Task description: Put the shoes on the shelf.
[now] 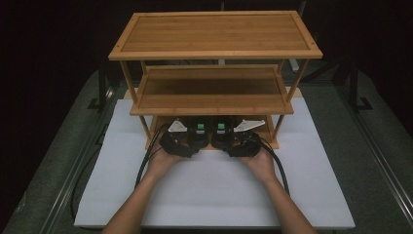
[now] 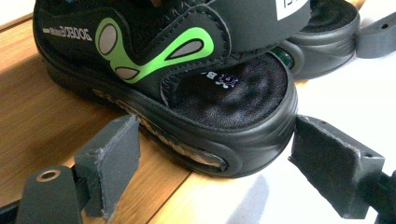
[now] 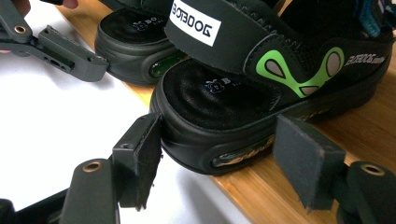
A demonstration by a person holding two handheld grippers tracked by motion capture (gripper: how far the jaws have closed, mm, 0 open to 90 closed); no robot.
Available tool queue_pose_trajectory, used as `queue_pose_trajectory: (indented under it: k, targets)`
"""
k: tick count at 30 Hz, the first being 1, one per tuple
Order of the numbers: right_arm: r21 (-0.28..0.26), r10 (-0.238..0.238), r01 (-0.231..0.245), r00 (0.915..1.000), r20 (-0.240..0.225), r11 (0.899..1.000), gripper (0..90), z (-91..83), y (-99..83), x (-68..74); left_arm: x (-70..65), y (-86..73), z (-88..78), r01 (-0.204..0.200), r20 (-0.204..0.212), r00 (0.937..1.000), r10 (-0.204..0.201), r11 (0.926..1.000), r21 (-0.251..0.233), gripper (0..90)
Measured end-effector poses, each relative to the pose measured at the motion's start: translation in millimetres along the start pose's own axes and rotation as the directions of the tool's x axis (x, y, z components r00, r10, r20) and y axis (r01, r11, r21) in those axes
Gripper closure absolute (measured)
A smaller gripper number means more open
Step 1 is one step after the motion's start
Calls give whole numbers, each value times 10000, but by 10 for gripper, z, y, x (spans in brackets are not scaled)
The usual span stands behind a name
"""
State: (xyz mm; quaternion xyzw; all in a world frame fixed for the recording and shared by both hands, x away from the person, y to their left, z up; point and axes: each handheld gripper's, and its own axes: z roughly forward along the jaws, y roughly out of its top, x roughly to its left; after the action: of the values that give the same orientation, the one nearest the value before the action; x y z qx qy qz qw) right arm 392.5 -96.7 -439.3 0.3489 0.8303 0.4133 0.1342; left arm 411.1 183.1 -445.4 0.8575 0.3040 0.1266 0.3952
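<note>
Two black sandals with green looped markings and white-labelled straps, the left sandal and the right sandal, stood upright side by side on the bottom shelf of a bamboo rack, their heels overhanging its front edge.

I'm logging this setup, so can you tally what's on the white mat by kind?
Black-and-green sandals: 2, left sandal and right sandal
Wooden rack: 1, with three shelves
Hand-held grippers: 2, left gripper and right gripper
Total: 5
</note>
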Motion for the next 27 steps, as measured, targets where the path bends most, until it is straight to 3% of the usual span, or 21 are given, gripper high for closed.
queue_pose_trajectory:
  k: [9,12,17,19,20,26,27]
  targets:
    - [-132,117,-116,9999,88,9998,330,58,17,-48,22,53,45,-109,-104,9999,110,9999,109,156]
    - [-149,10,-5,9995,311,9999,338,71,5,-81,27,61,54,-85,-137,9999,86,9999,78,156]
    - [-115,253,-247,9983,523,9996,358,79,-9,-108,51,91,73,-71,-198,9998,74,9999,136,156]
    - [-348,47,-32,9991,432,9994,362,98,-14,-136,46,92,81,-30,-220,9998,32,9999,123,156]
    - [-232,322,-312,9985,445,9992,364,89,-19,-116,43,90,82,-34,-218,9998,37,9999,143,156]
    - [-343,209,-198,9993,315,9992,352,47,-5,-77,37,83,17,191,-21,9998,-191,9998,-4,155]
    - [-376,358,-353,9993,125,9987,335,29,2,-58,30,80,-1,190,15,9998,-190,9998,-27,154]
